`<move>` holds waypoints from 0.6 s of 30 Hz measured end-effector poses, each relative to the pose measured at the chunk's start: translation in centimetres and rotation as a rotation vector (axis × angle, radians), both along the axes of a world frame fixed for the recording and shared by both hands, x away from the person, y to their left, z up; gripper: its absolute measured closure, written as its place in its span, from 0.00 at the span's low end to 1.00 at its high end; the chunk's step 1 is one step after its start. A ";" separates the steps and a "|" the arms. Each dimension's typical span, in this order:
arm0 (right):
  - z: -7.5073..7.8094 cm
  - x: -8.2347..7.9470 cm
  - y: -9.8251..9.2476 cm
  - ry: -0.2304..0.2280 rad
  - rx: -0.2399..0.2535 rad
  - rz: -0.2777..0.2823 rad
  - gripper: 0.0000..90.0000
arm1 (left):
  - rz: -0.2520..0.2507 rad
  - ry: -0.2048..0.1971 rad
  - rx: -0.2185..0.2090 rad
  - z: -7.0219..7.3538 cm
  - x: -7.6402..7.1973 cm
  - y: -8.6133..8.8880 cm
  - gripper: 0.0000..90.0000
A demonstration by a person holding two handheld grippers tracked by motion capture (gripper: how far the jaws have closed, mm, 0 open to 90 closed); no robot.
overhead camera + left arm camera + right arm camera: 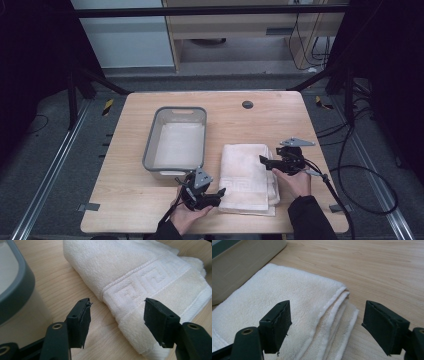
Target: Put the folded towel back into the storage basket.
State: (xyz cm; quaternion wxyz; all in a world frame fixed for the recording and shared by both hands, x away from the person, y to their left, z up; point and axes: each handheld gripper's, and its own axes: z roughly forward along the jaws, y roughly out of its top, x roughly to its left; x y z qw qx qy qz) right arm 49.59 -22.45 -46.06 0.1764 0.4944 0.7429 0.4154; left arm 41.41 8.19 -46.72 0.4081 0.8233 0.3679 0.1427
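Two hand-held grippers sit low over a wooden tabletop [130, 200], one at each side of a folded white towel [247, 175]. That towel lies flat on the near right part of the tabletop, just beside a grey plastic tub [150, 145], whose pale inside seems to hold another cloth, though the high view is too coarse to be sure. The left hand-held gripper [220, 192] comes in at the towel's near left corner; in the left gripper view its jaws stand well apart with nothing pinched between them, and the towel's edge with its raised key-pattern band [140, 287] lies below and ahead of the gap. The right hand-held gripper [264, 161] points at the towel's right edge, about halfway along. In the right gripper view its jaws are likewise spread wide and grip nothing, and the stacked folded edges [332, 315] of the towel run between them on the tabletop. Cables trail from both hand-held grippers toward the near edge.
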 end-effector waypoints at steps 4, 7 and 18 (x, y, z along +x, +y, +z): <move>-0.5 0.3 0.1 0.015 -0.021 0.003 0.25 | 0.003 0.014 0.010 -0.7 0.3 -0.4 0.41; -0.8 0.4 0.3 0.021 -0.026 0.006 0.25 | 0.008 0.017 0.015 -1.1 0.6 -0.6 0.40; -2.1 1.0 1.0 0.059 -0.041 0.012 0.27 | 0.013 0.038 0.012 -2.2 1.2 -1.0 0.37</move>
